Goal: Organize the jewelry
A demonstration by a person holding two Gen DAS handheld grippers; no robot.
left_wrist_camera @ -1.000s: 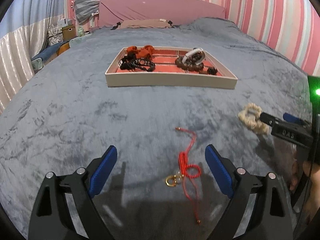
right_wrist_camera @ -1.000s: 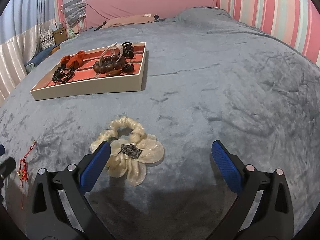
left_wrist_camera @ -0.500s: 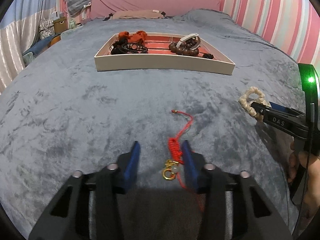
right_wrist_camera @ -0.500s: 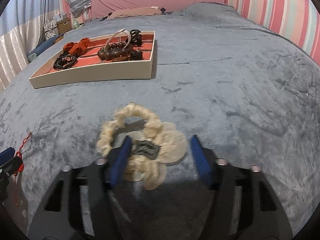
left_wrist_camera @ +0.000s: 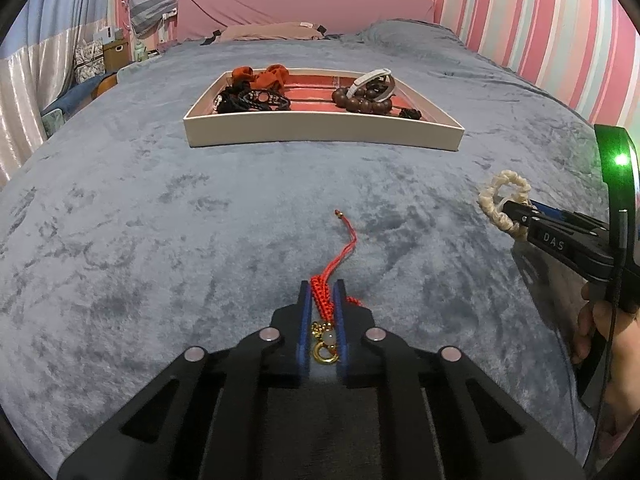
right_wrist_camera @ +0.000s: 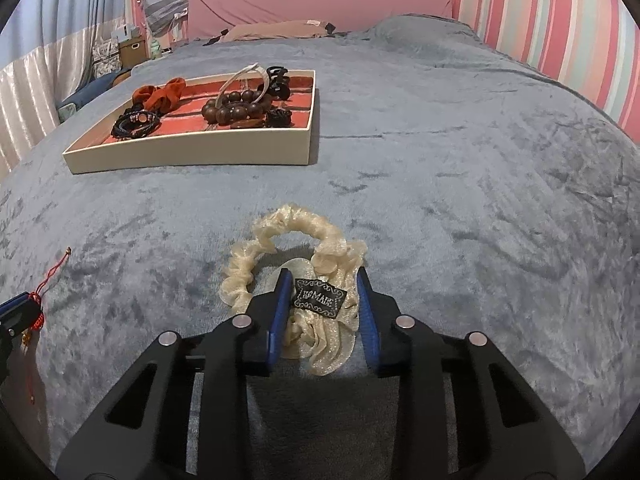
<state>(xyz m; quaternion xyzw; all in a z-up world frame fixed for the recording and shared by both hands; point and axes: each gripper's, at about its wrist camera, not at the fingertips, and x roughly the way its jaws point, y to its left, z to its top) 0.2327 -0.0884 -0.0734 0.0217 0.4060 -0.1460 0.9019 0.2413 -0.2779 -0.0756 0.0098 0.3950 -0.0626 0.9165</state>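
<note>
Fingers (left_wrist_camera: 322, 292) of my left hand pinched the red cord (left_wrist_camera: 325, 300); my right gripper (right_wrist_camera: 323, 288) clasped the scrunchie (right_wrist_camera: 296, 264); lifting both slowly toward the tray (left_wrist_camera: 320, 134) seemed wise.

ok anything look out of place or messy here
Nothing looks damaged or spilled. Two pieces sit outside the tray on the blanket: the red cord charm, clamped in the left gripper, and the cream scrunchie, gripped by the right gripper. Inside the tray, items lie loosely heaped.

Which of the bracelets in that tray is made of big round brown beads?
The brown bead bracelet in the tray, under a white band; the black one left of it is thin strands.
</note>
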